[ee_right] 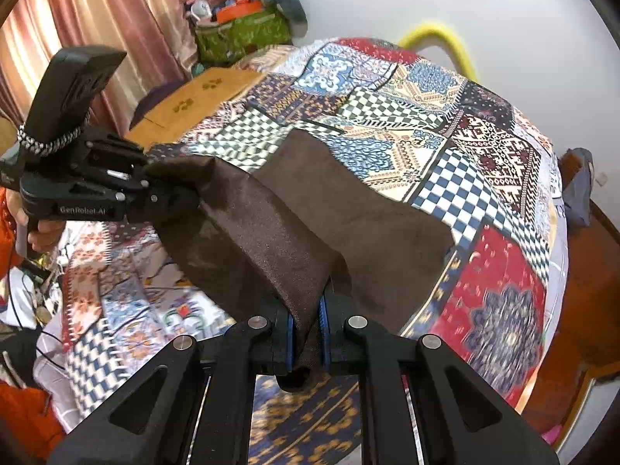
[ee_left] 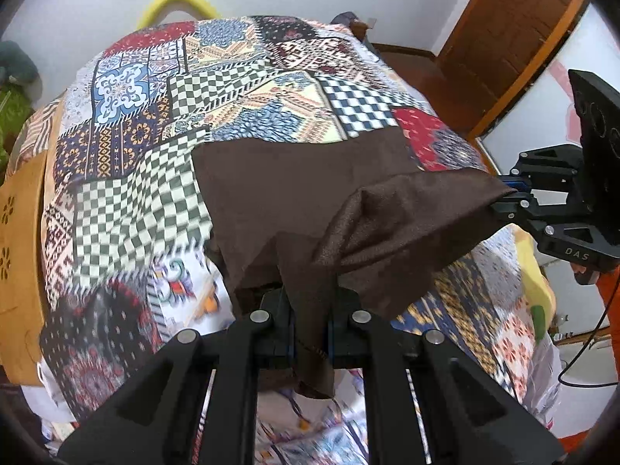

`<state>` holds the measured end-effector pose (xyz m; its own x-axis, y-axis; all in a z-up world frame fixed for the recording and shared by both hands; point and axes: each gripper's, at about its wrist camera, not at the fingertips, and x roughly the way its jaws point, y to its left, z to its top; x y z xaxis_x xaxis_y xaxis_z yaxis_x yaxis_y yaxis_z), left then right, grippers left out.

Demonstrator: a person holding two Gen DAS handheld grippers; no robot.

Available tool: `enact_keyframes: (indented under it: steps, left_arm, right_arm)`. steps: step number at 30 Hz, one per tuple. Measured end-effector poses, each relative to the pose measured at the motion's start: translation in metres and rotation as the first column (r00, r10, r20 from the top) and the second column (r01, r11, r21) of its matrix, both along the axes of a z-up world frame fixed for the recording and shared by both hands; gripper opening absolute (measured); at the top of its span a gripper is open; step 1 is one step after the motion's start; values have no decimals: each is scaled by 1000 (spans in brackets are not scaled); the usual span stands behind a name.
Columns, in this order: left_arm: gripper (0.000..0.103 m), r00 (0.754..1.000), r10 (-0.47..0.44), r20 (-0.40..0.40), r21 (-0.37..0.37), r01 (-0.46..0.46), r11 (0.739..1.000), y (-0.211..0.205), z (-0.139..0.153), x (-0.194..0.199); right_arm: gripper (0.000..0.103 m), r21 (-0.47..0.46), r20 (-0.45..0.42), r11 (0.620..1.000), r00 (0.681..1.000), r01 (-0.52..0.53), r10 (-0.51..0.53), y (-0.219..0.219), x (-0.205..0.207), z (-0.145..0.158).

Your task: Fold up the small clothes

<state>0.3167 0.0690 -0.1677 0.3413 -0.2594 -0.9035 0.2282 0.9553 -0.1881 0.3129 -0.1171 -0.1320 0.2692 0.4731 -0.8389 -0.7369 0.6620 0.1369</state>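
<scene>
A dark brown cloth (ee_left: 294, 193) lies partly on the patchwork bedspread (ee_left: 162, 89), its near edge lifted off the bed. My left gripper (ee_left: 310, 321) is shut on one near corner of the brown cloth, which hangs down between its fingers. My right gripper (ee_right: 308, 333) is shut on the other near corner of the brown cloth (ee_right: 348, 209). In the left wrist view the right gripper (ee_left: 507, 203) pinches the cloth at the right. In the right wrist view the left gripper (ee_right: 170, 193) grips it at the left, held by a hand (ee_right: 42, 228). The far half of the cloth rests flat.
A tan wooden board (ee_right: 201, 97) lies along the bed's left side. A yellow curved object (ee_right: 441, 42) sits behind the bed by the white wall. A green bag with clutter (ee_right: 240, 35) stands near the curtains. A wooden door (ee_left: 515, 31) and floor are to the right.
</scene>
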Motion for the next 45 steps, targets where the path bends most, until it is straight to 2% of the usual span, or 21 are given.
enact_keyframes:
  steps: [3, 6, 7, 9, 10, 11, 13, 14, 18, 22, 24, 25, 27, 29, 32, 33, 35, 36, 37, 38, 45]
  left_arm:
    - [11, 999, -14, -48, 0, 14, 1000, 3, -16, 28]
    - [12, 997, -32, -75, 12, 33, 999, 3, -30, 49]
    - [20, 997, -31, -73, 26, 33, 999, 4, -34, 56]
    - [41, 998, 1, -62, 51, 2, 999, 8, -36, 68]
    - [57, 998, 29, -48, 46, -26, 999, 13, -35, 72]
    - [61, 999, 47, -27, 34, -46, 998, 17, -32, 73]
    - [62, 997, 73, 13, 18, -73, 997, 25, -26, 74]
    - [64, 996, 85, 24, 12, -85, 996, 28, -24, 73]
    - [69, 993, 115, 38, -2, -115, 993, 40, -24, 66]
    - [69, 990, 138, 20, 1, -138, 990, 48, -39, 56]
    - [69, 989, 151, 2, -6, -151, 989, 50, -50, 52]
    - [68, 988, 153, -3, -2, -153, 988, 50, -56, 51]
    - [56, 988, 152, -4, 21, -152, 988, 47, -67, 50]
    - [35, 990, 142, 0, 36, -142, 989, 42, -72, 50]
    - [26, 990, 128, 52, 66, -131, 989, 33, -69, 51]
    - [23, 990, 121, 75, 86, -128, 988, 30, -67, 52]
    - [8, 987, 101, 126, 121, -116, 986, 22, -59, 53]
    - [8, 985, 94, 147, 128, -114, 985, 20, -55, 53]
    - [7, 982, 89, 168, 134, -112, 985, 18, -51, 53]
    - [7, 979, 82, 188, 136, -109, 985, 16, -46, 53]
    - [6, 940, 96, 327, 115, -140, 983, 11, -20, 63]
  right_arm:
    - [9, -35, -47, 999, 999, -9, 7, 4, 27, -12]
    - [10, -72, -45, 997, 999, -23, 20, 9, 46, -23]
    - [13, -81, -41, 997, 999, -13, 9, 9, 52, -26]
    - [16, -68, -40, 997, 999, 27, -29, 7, 63, -28]
    - [22, -45, -40, 998, 998, 52, -53, 3, 67, -27]
    - [32, -22, -34, 996, 995, 89, -90, -1, 70, -26]
    - [46, 21, -17, 989, 989, 150, -149, -9, 74, -23]
    - [48, 54, -15, 984, 986, 169, -169, -15, 73, -21]
    - [48, 118, -46, 971, 978, 208, -204, -28, 63, -20]
    - [56, 153, -65, 960, 972, 235, -227, -36, 50, -31]
    - [56, 163, -88, 953, 966, 256, -244, -40, 42, -42]
    - [56, 168, -99, 950, 963, 264, -250, -41, 38, -48]
    - [56, 176, -118, 941, 956, 288, -270, -43, 36, -61]
    - [56, 196, -118, 928, 947, 316, -298, -44, 35, -68]
    - [55, 259, -106, 899, 935, 354, -338, -45, 38, -67]
    - [52, 280, -103, 890, 933, 361, -346, -45, 40, -66]
    - [29, 310, -89, 879, 932, 362, -352, -44, 43, -61]
    - [23, 313, -79, 880, 933, 358, -352, -42, 43, -60]
    - [12, 322, -68, 881, 936, 347, -344, -41, 45, -56]
    - [9, 320, -60, 885, 939, 339, -339, -40, 45, -53]
    - [6, 275, 1, 910, 947, 310, -322, -45, 50, -38]
